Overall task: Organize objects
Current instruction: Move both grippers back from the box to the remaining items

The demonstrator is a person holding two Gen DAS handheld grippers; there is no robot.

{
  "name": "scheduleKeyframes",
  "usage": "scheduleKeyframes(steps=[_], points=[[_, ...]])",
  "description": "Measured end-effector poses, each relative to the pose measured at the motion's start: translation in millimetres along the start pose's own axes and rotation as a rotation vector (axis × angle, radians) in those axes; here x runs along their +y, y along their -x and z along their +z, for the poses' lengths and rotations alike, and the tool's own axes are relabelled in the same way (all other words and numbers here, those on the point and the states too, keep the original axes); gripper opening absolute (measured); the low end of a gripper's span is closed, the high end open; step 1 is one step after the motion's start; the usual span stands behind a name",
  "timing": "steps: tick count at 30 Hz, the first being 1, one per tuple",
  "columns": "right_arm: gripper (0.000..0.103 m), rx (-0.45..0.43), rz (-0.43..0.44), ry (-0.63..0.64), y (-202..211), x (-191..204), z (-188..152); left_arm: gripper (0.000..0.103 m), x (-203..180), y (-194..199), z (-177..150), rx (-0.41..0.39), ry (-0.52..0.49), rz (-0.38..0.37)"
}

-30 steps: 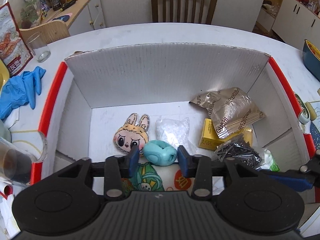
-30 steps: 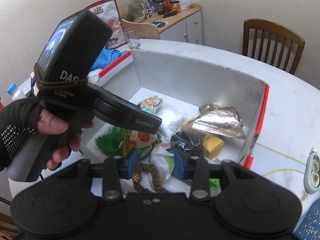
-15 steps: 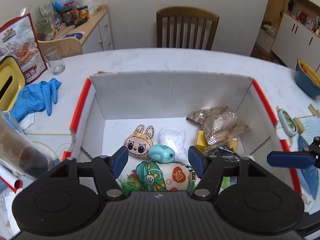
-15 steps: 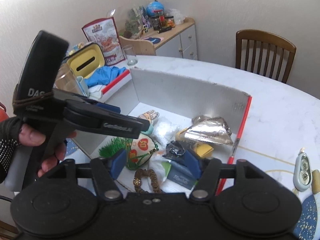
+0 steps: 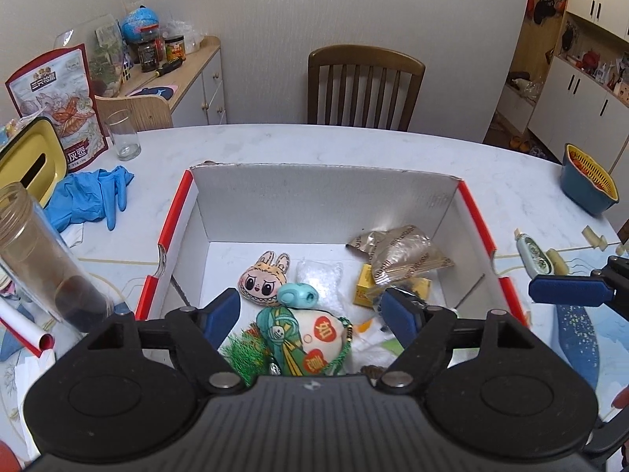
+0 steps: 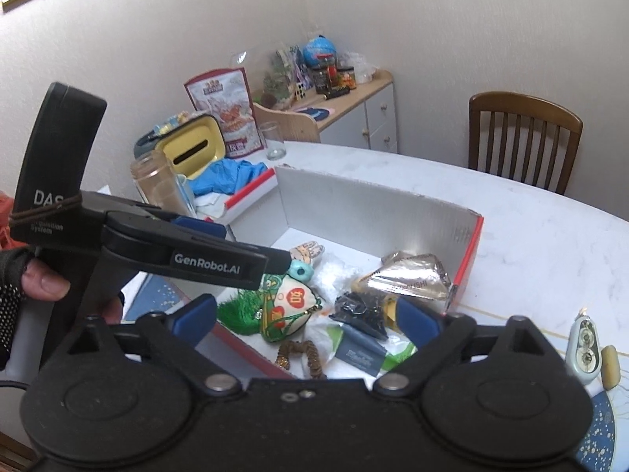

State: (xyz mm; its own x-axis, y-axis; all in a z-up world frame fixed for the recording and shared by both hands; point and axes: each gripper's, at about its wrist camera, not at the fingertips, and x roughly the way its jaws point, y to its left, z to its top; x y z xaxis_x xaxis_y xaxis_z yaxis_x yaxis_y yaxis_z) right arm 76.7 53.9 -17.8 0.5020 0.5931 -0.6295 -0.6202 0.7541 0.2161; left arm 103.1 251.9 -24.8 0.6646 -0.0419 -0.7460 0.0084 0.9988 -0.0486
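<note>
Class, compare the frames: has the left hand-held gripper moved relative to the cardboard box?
Yes. The left hand-held gripper has pulled up and back from the cardboard box, jaws just opening, nothing between them.

Pale, plain wall point(image 5: 275, 11) behind a white marble-patterned bench point(image 5: 314, 145) with a curved edge; a dark wooden slat-back chair point(image 5: 365, 86) stands at its far side. A low wood-topped sideboard point(image 5: 196, 78) with white doors stands against the wall at left. White cupboards point(image 5: 582, 90) with dark handles line the doorway at right.
</note>
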Motion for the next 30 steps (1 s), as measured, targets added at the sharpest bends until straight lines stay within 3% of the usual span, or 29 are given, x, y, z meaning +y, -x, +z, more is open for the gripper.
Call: scheduleKeyframes(steps=[1, 8, 13, 30], points=[[0.099, -0.006, 0.001, -0.002, 4, -1, 0, 0.087, -2, 2, -1, -0.002, 0.001, -0.001], [0.101, -0.037, -0.003, -0.017, 28, -14, -5, 0.088, -17, 19, -7, -0.018, 0.012, -0.014], [0.101, -0.046, -0.005, -0.036, 48, -30, -14, 0.1, -35, 30, -10, -0.04, 0.01, -0.018], [0.101, -0.104, -0.174, -0.134, 122, -123, -58, 0.103, -128, 33, -12, -0.082, -0.01, -0.059]])
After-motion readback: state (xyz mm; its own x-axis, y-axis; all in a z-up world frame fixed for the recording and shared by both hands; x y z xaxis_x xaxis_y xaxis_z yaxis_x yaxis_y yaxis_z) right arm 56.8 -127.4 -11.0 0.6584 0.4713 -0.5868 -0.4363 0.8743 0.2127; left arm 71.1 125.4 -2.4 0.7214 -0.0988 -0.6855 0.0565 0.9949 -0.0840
